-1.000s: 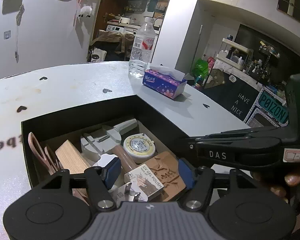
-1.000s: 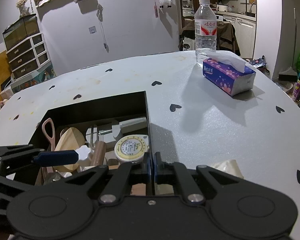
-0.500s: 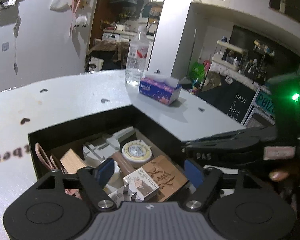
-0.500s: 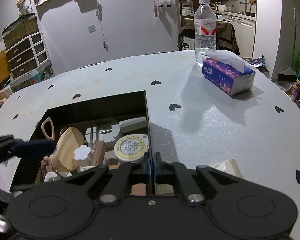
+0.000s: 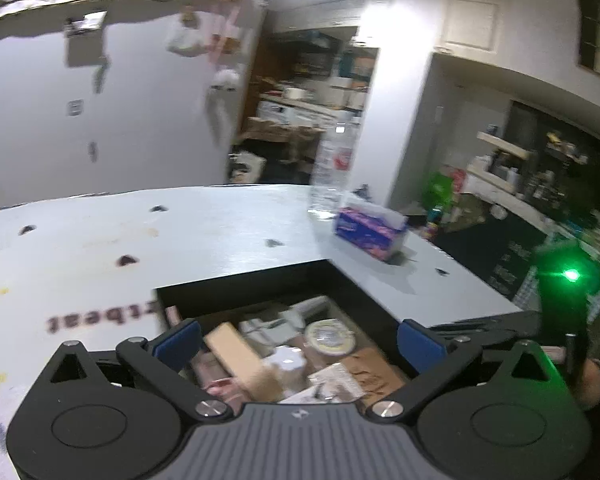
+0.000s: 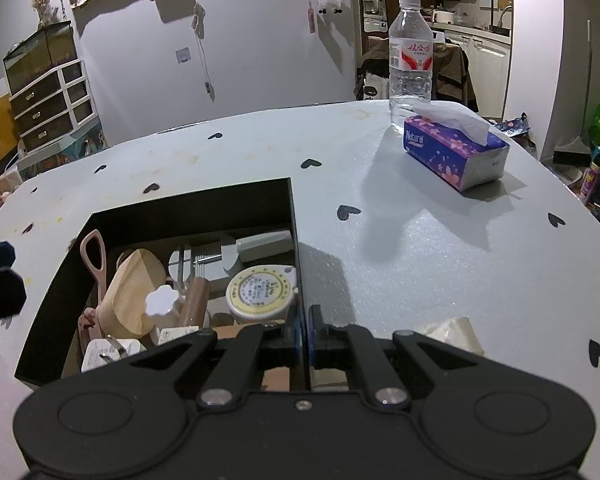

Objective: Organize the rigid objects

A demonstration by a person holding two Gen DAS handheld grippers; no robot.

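The black open-topped box [image 6: 180,204] of rigid oddments sits on the pale heart-printed surface [image 6: 420,240], directly ahead of and below the empty left tongs [image 5: 298,338], jaws opening; right tongs [image 6: 303,330] pressed together, gripping the box's right wall

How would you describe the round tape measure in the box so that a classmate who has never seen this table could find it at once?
Start at the black box on the grey heart-dotted table. Look along its right-hand wall, near the front: the round tape measure lies flat there, beside a brown cylinder. It is the only disc in the box, cream-rimmed with a printed white face.
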